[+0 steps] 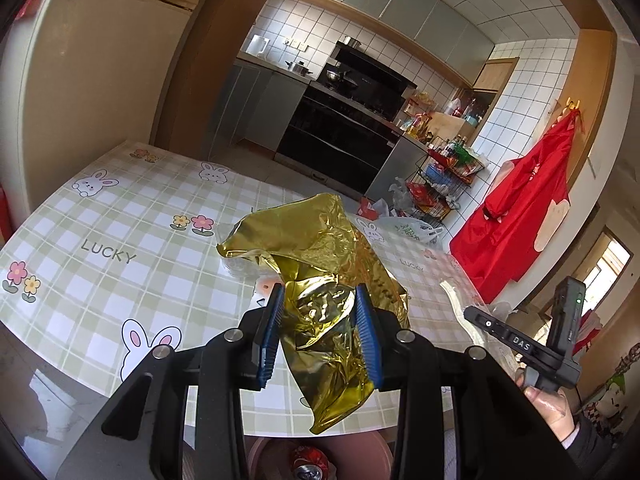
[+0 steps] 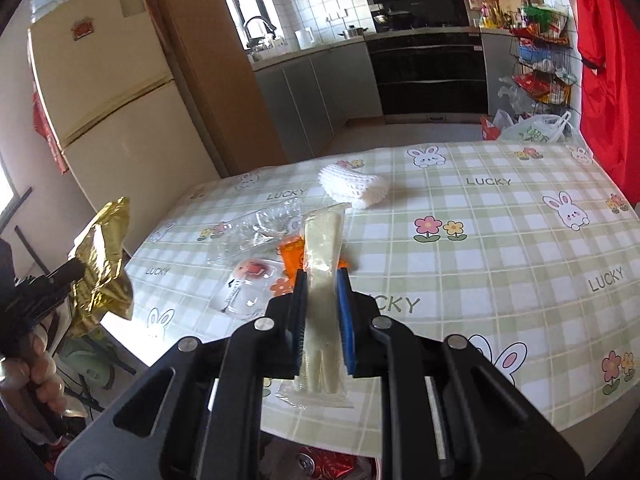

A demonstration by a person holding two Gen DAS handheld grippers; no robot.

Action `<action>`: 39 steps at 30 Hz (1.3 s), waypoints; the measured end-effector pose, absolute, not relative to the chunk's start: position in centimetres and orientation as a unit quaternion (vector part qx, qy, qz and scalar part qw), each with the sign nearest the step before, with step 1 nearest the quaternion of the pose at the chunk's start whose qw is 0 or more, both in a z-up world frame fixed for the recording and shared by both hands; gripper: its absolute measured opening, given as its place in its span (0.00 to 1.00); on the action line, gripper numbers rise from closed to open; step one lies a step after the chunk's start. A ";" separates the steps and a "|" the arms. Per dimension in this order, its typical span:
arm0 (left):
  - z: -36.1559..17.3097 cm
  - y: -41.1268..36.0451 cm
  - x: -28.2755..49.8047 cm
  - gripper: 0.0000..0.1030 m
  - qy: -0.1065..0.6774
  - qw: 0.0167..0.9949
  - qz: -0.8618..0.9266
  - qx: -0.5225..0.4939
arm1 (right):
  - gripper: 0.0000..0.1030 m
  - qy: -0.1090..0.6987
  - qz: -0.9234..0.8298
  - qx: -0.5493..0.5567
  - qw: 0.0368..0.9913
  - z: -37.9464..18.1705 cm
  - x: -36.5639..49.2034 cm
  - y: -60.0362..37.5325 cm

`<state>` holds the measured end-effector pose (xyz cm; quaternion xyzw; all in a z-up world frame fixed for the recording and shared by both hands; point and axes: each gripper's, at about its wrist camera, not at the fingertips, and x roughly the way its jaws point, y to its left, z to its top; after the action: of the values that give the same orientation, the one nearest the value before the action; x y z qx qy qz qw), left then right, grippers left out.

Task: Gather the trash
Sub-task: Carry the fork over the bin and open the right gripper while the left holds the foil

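My left gripper [image 1: 319, 298] is shut on a crumpled gold foil wrapper [image 1: 316, 256], held above the table's near edge; it also shows at the left of the right wrist view [image 2: 102, 260]. My right gripper [image 2: 323, 280] is shut on a long pale clear-plastic wrapper [image 2: 320, 264], held upright over the table. Below both grippers sits a pink bin [image 1: 256, 452] with a red can [image 1: 308, 460] inside. On the table lie a white foam net [image 2: 354, 186], a clear plastic tray [image 2: 256, 232], an orange packet [image 2: 291, 258] and a clear wrapper with a red label [image 2: 246, 286].
The table has a green checked cloth [image 2: 500, 240] with rabbits and "LUCKY" print. A cream fridge [image 2: 108, 112] stands at the left, an oven [image 2: 428, 72] and wire rack [image 2: 540, 68] behind, a red apron [image 1: 516, 208] on the right wall. Plastic bags [image 2: 536, 126] lie on the floor.
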<state>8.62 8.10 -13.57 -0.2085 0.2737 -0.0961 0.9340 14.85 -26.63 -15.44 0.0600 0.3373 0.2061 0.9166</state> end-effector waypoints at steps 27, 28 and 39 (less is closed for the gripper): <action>-10.1 6.1 2.7 0.33 0.247 0.945 -0.123 -0.178 | 0.18 0.309 0.292 -0.019 0.905 -11.8 1.1 -25.3; -10.2 6.1 2.8 0.33 0.249 0.943 -0.125 -0.179 | 0.18 0.313 0.295 -0.019 0.902 -11.9 1.0 -24.9; -11.4 5.9 3.0 0.33 0.265 0.938 -0.130 -0.180 | 0.52 0.305 0.281 -0.006 0.910 -11.6 1.2 -24.7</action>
<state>3.02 5.90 -11.39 -0.1801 0.2646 -0.1296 0.9385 1.24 -24.65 -11.63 -0.0063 0.3055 0.2806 0.9099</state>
